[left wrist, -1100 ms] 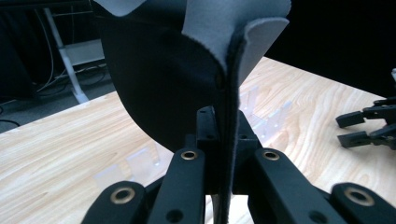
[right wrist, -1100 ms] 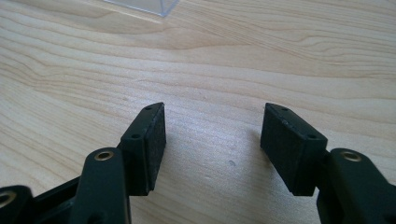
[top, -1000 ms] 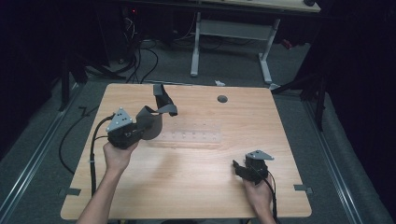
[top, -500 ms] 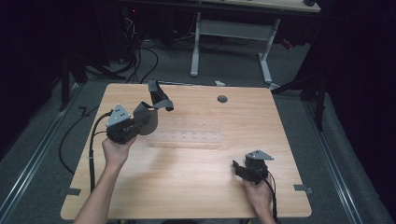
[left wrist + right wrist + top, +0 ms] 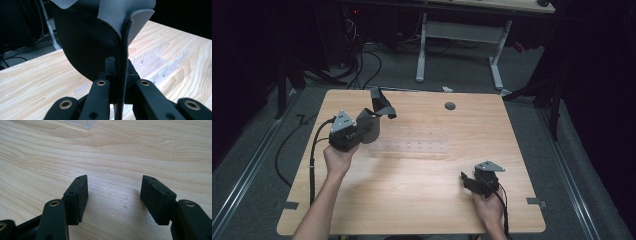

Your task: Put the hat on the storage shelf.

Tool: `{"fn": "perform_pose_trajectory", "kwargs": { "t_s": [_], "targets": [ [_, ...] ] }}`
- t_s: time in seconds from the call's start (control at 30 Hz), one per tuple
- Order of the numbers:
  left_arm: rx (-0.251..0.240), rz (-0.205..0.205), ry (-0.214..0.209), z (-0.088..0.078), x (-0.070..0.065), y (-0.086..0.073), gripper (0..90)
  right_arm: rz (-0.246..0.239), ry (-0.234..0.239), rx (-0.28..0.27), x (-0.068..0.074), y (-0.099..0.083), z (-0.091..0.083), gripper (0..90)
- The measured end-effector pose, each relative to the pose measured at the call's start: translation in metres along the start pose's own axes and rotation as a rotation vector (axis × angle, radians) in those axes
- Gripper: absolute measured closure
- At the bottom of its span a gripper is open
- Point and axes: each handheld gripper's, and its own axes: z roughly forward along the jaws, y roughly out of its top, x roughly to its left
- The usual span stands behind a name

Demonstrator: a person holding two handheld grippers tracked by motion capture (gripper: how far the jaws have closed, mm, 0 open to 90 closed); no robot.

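Note:
My left gripper (image 5: 363,127) hovers over the table's left side, shut on a floppy sheet (image 5: 377,114) that is grey on one face and black on the other. In the left gripper view the sheet (image 5: 95,37) rises folded from between the closed jaws of the left gripper (image 5: 120,68). A clear plastic slotted rack (image 5: 412,147) lies flat mid-table, just right of that gripper, and the rack (image 5: 160,62) shows again behind the sheet. My right gripper (image 5: 468,181) rests low near the front right edge. In its own view the right gripper (image 5: 113,195) stands open over bare wood.
The wooden table (image 5: 422,210) has a round cable hole (image 5: 450,106) at the back. A black cable (image 5: 312,150) trails off the left edge. A corner of the clear rack (image 5: 80,122) lies ahead of the right gripper. Another desk's white legs (image 5: 421,50) stand behind.
The left gripper and its sheet have shifted slightly over the table's left side. The right gripper has stayed put, still open.

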Motion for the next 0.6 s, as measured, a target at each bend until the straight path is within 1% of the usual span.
{"fn": "perform_pose_trajectory", "kwargs": {
  "t_s": [0.13,0.23,0.43,0.6],
  "targets": [
    [-0.002,0.010,0.001,0.0000,0.0008,-0.0002,86.3,0.000,0.000,0.000,0.0001,0.0000,-0.0001,39.5],
    [0.000,0.029,0.004,-0.0006,0.0013,-0.0007,86.2,-0.001,0.001,0.001,0.0002,-0.0001,-0.0001,39.3],
    [-0.007,0.030,0.010,-0.0003,0.0038,-0.0001,86.3,-0.002,0.001,0.001,0.0003,-0.0001,-0.0002,39.3],
    [-0.008,0.038,0.013,0.0035,0.0040,-0.0034,86.3,-0.002,0.001,0.001,0.0003,-0.0002,-0.0002,39.3]
  ]
}}
